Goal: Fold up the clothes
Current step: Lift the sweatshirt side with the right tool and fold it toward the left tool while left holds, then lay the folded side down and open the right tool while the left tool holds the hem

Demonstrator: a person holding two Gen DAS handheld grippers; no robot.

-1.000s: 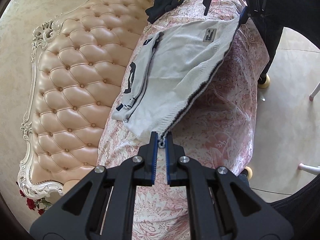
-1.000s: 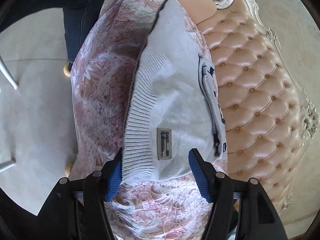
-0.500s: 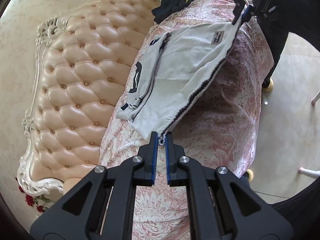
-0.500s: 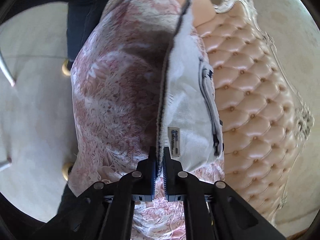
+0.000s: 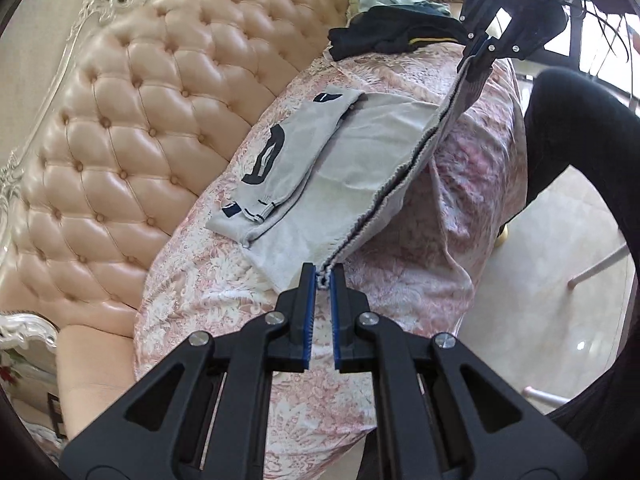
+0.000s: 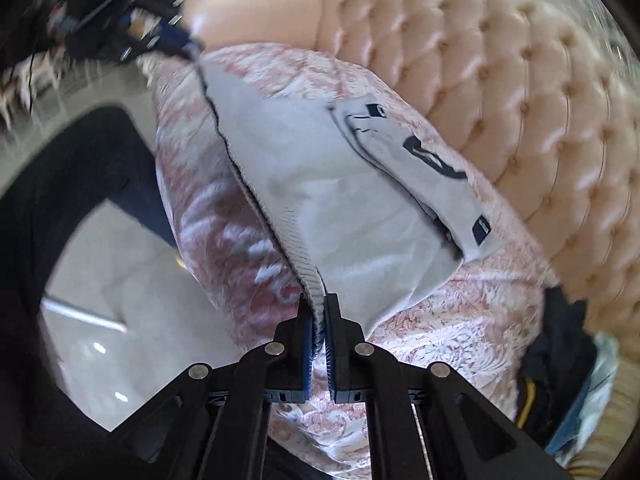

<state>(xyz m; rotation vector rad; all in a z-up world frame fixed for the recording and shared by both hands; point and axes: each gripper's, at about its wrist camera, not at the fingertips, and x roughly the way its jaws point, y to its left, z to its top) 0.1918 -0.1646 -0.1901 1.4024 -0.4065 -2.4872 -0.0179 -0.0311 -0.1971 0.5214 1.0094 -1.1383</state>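
Observation:
A light grey sweater (image 5: 360,160) with a dark-trimmed ribbed hem lies on the pink floral seat cover (image 5: 440,248). One sleeve with dark markings (image 5: 280,156) is folded over its back side. My left gripper (image 5: 323,276) is shut on one corner of the hem, lifted off the seat. My right gripper (image 6: 318,312) is shut on the opposite hem corner, and shows in the left wrist view as well, right gripper (image 5: 478,60). The hem edge stretches taut and raised between the two. The sweater (image 6: 340,200) hangs from that edge down to the seat.
A tufted beige sofa back (image 5: 140,120) runs along the far side of the seat. A heap of dark clothes (image 5: 396,34) lies at one end of the seat. A person's dark-trousered leg (image 5: 576,128) stands beside the sofa on a pale tiled floor (image 5: 540,320).
My right gripper went from open around the hem to shut on its corner. Both grippers have since lifted the hem edge and carried it toward the sofa back.

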